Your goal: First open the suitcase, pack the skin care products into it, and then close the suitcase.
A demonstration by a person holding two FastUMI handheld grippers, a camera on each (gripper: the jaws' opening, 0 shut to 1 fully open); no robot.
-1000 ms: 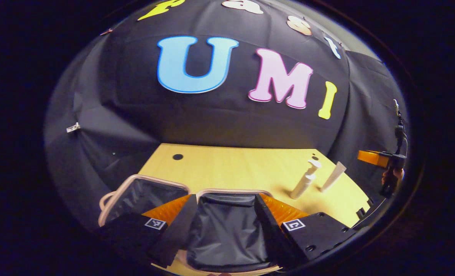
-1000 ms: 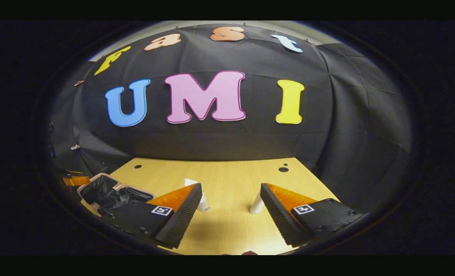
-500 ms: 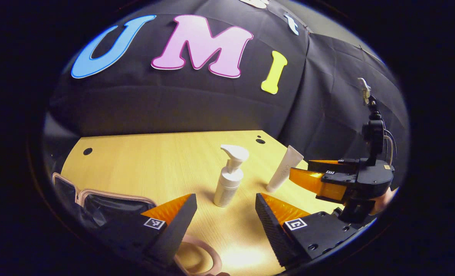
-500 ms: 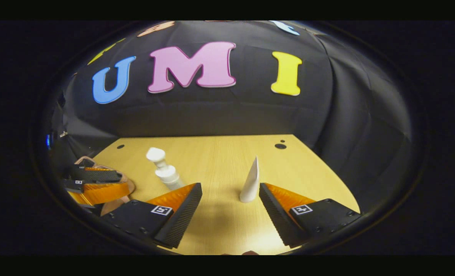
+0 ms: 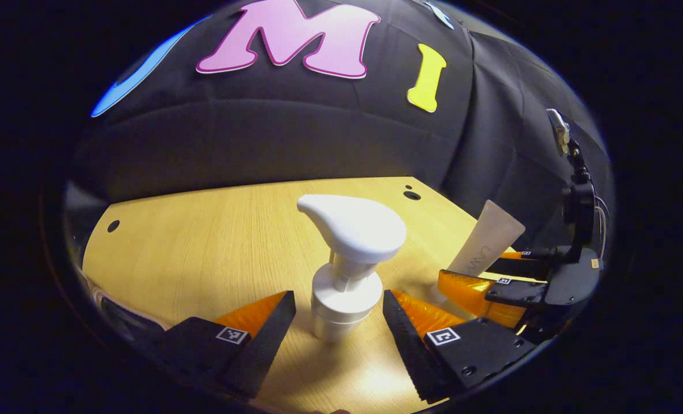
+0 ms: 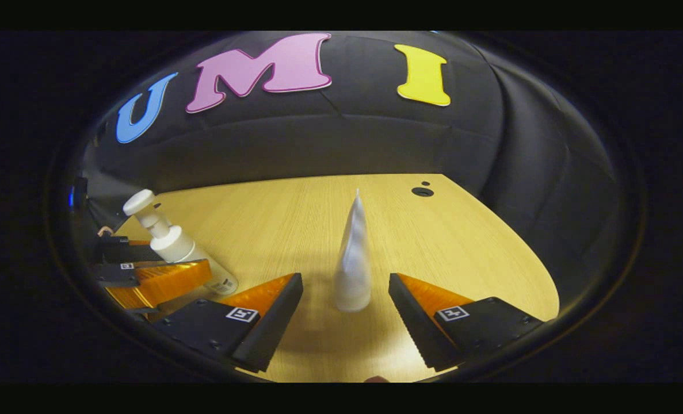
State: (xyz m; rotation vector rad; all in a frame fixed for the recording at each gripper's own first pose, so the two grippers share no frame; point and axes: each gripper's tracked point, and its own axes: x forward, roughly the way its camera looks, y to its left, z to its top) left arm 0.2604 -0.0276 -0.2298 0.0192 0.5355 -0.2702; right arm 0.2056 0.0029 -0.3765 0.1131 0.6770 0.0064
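Your left gripper (image 5: 339, 322) is released, jaws spread either side of the upright pump bottle (image 5: 346, 270) at 12 o'clock, with gaps on both sides. Your right gripper (image 6: 346, 313) is likewise released around the standing tube (image 6: 354, 259). Bare table (image 6: 462, 230) extends beyond to its far edge.

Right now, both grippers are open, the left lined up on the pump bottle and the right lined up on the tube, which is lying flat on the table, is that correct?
Not quite: the tube stands upright on its cap on the table, as the right gripper view shows. The rest holds: left gripper open around the pump bottle, right gripper open.
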